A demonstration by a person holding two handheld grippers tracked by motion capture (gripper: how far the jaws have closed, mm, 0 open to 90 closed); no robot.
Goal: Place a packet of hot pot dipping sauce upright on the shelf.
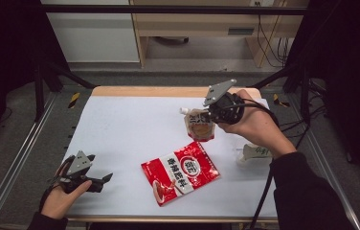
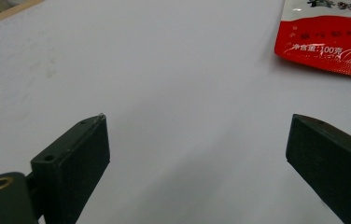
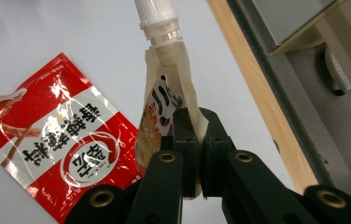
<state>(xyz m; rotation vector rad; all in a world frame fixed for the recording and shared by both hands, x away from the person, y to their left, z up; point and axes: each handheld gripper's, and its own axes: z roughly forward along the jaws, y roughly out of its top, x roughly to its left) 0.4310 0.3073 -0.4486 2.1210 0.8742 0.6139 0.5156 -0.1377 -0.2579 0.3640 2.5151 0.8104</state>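
Right fingers (image 3: 193,140) clench 1 spouted pouch (image 3: 164,93) above the tabletop's (image 1: 120,124) far right corner; left fingers (image 2: 94,149) gape empty near its front-left corner, beside the red packet (image 1: 180,172).

Your sleeves (image 1: 307,191) are black. Each gripper has black jaws with brass-coloured screws (image 3: 166,157), a grey three-cornered plate (image 1: 219,91) and a black cable (image 1: 264,191).

right gripper (image 1: 211,115) clamps spout pouch (image 1: 198,125) above table (image 1: 120,124); red packet (image 1: 180,172) lies flat; left gripper (image 1: 102,179) open, nr front-left edge.
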